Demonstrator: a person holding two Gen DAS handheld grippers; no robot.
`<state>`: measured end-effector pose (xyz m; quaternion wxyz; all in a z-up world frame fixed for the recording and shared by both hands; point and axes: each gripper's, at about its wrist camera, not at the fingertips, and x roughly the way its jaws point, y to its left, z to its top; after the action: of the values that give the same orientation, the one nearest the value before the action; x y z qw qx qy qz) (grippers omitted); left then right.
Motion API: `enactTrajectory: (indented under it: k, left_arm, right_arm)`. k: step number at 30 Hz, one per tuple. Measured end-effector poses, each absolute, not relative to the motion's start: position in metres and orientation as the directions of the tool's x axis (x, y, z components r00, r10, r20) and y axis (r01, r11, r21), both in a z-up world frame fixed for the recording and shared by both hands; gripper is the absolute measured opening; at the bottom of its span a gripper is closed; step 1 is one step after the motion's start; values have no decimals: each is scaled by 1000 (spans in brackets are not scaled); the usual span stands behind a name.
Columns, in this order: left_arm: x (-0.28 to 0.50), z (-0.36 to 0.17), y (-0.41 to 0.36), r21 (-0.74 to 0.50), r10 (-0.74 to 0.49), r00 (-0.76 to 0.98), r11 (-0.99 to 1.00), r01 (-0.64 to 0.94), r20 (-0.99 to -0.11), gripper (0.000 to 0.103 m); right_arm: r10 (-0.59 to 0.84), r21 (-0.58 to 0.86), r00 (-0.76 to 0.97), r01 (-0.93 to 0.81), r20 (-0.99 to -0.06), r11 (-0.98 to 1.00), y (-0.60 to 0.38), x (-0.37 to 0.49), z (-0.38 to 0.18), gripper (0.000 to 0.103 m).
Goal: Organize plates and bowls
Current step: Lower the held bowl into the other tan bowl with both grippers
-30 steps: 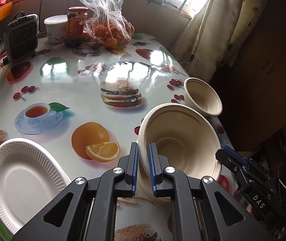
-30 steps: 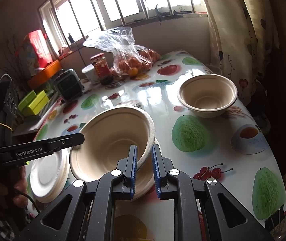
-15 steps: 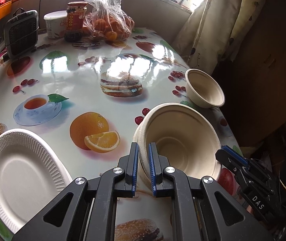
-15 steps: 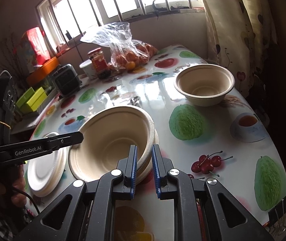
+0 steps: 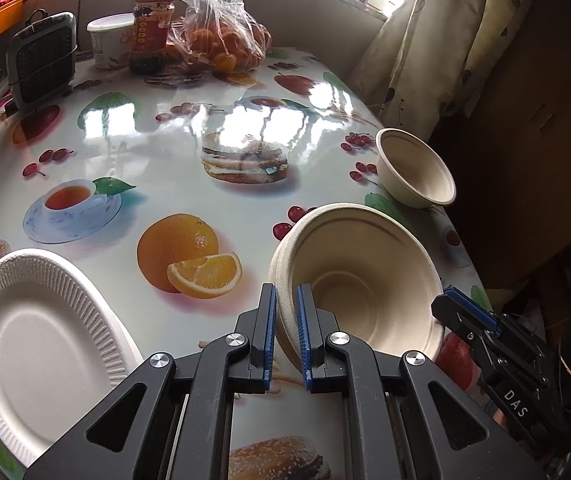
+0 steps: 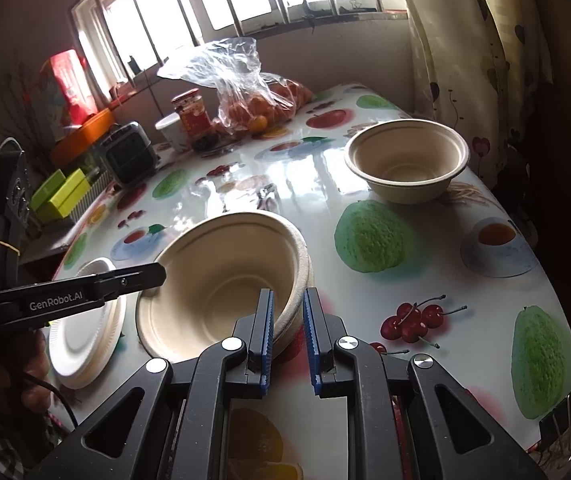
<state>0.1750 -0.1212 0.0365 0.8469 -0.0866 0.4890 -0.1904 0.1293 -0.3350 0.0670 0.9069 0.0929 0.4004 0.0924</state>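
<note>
A stack of beige paper bowls (image 5: 357, 280) rests on the fruit-print table, also in the right wrist view (image 6: 225, 276). My left gripper (image 5: 285, 296) straddles the stack's near rim with a slight gap on both sides. My right gripper (image 6: 288, 300) straddles the opposite rim, its jaws a little apart. A single beige bowl (image 5: 417, 172) stands apart near the table's right edge; it also shows in the right wrist view (image 6: 405, 160). White paper plates (image 5: 41, 344) lie at the left, also in the right wrist view (image 6: 81, 328).
At the far end stand a bag of oranges (image 5: 221, 40), a red-label jar (image 5: 151, 32), a white tub (image 5: 107, 40) and a small grey heater (image 5: 41, 64). A curtain (image 5: 425, 48) hangs beyond the table's right edge (image 5: 465, 248).
The bowl stack came down from a tilt to rest flat on the table. Both grippers' jaws have eased apart around its rim, the right more clearly.
</note>
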Motion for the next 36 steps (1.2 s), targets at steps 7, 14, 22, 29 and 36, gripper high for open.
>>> enactTrajectory:
  k: [7, 14, 22, 29, 36]
  left_arm:
    - [175, 35, -121, -330, -401, 449, 915, 231, -799, 11]
    - [175, 33, -121, -331, -401, 447, 916, 229, -800, 11]
    - [177, 30, -121, -335, -403, 442, 915, 226, -802, 11]
    - [178, 30, -119, -340, -408, 440, 913, 227, -800, 11]
    - [178, 29, -119, -338, -405, 441, 914, 225, -801, 11]
  right_arm:
    - [247, 246, 655, -96, -714, 965, -337, 133, 61, 15]
    - [246, 245, 655, -95, -714, 965, -336, 133, 61, 15]
    - [246, 246, 655, -95, -714, 965, -336, 133, 60, 15]
    - [247, 247, 655, -96, -714, 964, -337, 134, 60, 15]
    - [249, 246, 655, -98, -713, 964, -337, 134, 60, 15]
